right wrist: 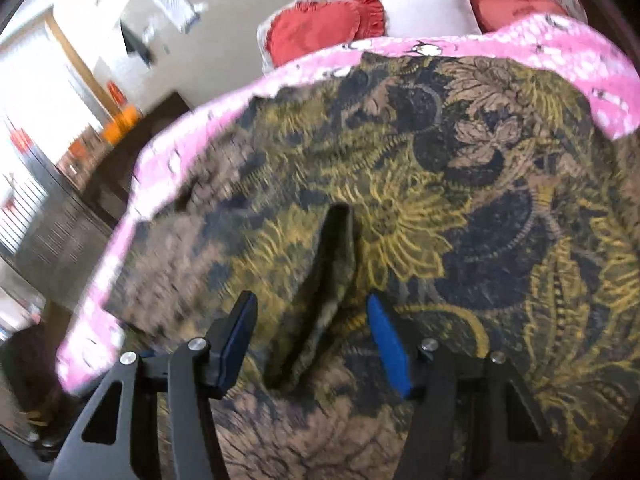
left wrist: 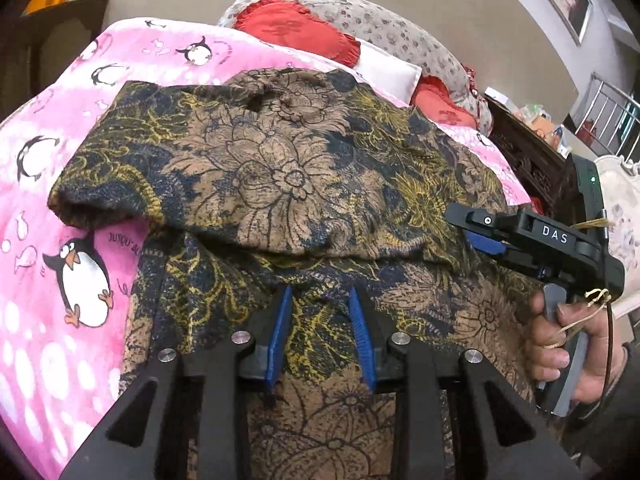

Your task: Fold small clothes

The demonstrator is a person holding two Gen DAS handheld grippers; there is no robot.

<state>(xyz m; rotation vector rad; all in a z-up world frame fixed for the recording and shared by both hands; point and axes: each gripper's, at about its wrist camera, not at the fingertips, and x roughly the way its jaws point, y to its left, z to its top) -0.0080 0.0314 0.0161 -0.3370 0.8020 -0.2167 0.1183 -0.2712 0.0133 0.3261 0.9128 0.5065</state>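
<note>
A pink penguin-print blanket (left wrist: 44, 216) covered the bed, with red cushions (left wrist: 296, 30) and a white pillow (left wrist: 390, 70) along the top of the frame. Across the blanket lay the floral-print garment (left wrist: 280, 176), brown, navy and yellow, filling the middle of both views. The left gripper (left wrist: 320, 300) pressed down at lower centre, its jaws parted with a bunch of the cloth between them; whether they pinched it could not be told. The right gripper (right wrist: 312, 312) had its jaws unclenched either side of a raised fold (right wrist: 332, 264), untouched by either pad. A hand (left wrist: 568, 344) held that gripper at the right edge of the left wrist view.
</note>
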